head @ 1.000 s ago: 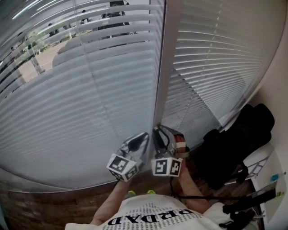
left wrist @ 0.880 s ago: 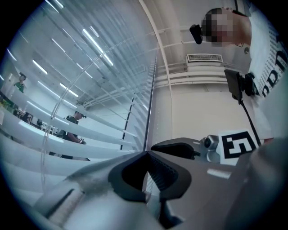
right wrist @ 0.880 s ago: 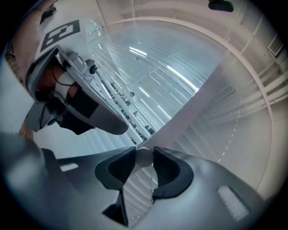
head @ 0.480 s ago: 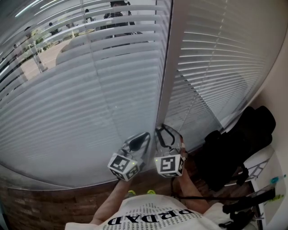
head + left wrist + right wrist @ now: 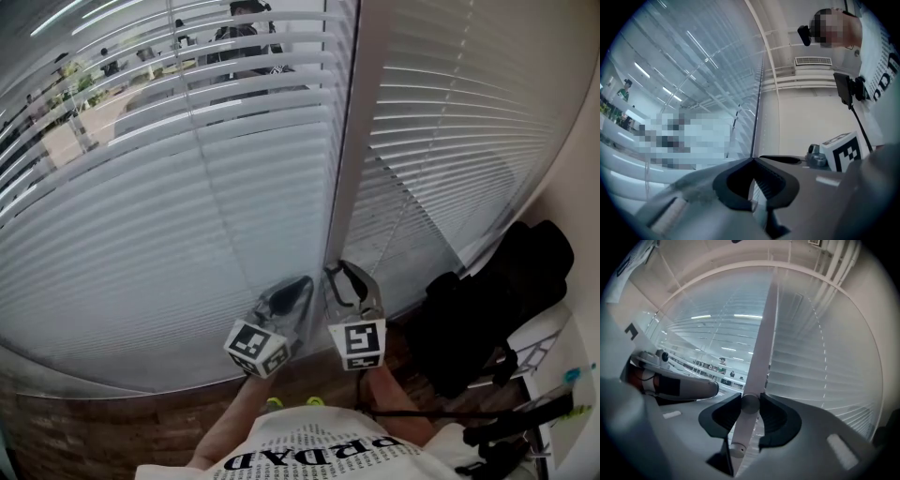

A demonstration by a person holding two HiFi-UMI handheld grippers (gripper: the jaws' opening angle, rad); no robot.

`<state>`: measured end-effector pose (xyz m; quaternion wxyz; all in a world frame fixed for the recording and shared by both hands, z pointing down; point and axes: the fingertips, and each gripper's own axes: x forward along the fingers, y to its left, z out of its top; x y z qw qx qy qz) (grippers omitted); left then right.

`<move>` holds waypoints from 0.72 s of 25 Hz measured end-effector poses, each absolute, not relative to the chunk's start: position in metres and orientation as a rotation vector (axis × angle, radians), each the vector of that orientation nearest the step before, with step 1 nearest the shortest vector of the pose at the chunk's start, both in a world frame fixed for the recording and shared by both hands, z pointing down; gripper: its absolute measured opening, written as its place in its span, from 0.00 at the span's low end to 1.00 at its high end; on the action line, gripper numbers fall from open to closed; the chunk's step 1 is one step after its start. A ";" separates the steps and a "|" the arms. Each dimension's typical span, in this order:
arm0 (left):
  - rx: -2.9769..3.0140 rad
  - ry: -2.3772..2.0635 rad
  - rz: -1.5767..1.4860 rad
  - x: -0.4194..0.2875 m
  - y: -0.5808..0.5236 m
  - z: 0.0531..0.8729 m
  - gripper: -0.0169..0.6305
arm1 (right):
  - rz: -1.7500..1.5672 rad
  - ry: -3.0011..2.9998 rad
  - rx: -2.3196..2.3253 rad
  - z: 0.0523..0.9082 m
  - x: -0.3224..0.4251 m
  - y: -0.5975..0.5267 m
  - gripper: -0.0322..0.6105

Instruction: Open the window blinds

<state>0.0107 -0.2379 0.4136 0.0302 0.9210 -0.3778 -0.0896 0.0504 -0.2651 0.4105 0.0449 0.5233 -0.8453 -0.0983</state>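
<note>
Two white slatted blinds hang side by side, the left blind (image 5: 187, 206) and the right blind (image 5: 450, 122), with a white upright frame post (image 5: 361, 141) between them. My right gripper (image 5: 342, 274) points at the foot of that post. In the right gripper view, its jaws (image 5: 750, 404) are shut on a white round tilt wand (image 5: 757, 357) that runs up between them. My left gripper (image 5: 300, 283) sits just left of it, near the left blind's lower slats. Its tips (image 5: 752, 161) meet, and I see nothing clearly gripped. The upper slats of the left blind show the street between them.
A black bag or chair (image 5: 487, 309) stands against the wall at the right, below the right blind. A thin cord (image 5: 398, 225) hangs in front of the right blind. A brown brick ledge (image 5: 94, 431) runs under the window. My own torso fills the bottom edge.
My right gripper has rolled about its own axis with the wand in it, so its marker cube now faces differently. The left blind's upper slats show slightly wider gaps. The left gripper kept still.
</note>
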 end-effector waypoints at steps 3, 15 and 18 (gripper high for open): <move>2.841 -1.165 -0.276 0.011 -0.238 0.414 0.02 | -0.246 -2.613 1.619 0.411 0.052 -0.266 0.26; 2.843 -1.165 -0.277 0.009 -0.238 0.414 0.02 | -0.081 -2.715 1.664 0.413 0.055 -0.269 0.26; 2.844 -1.161 -0.283 0.011 -0.234 0.414 0.02 | -0.205 -2.652 1.605 0.414 0.054 -0.264 0.26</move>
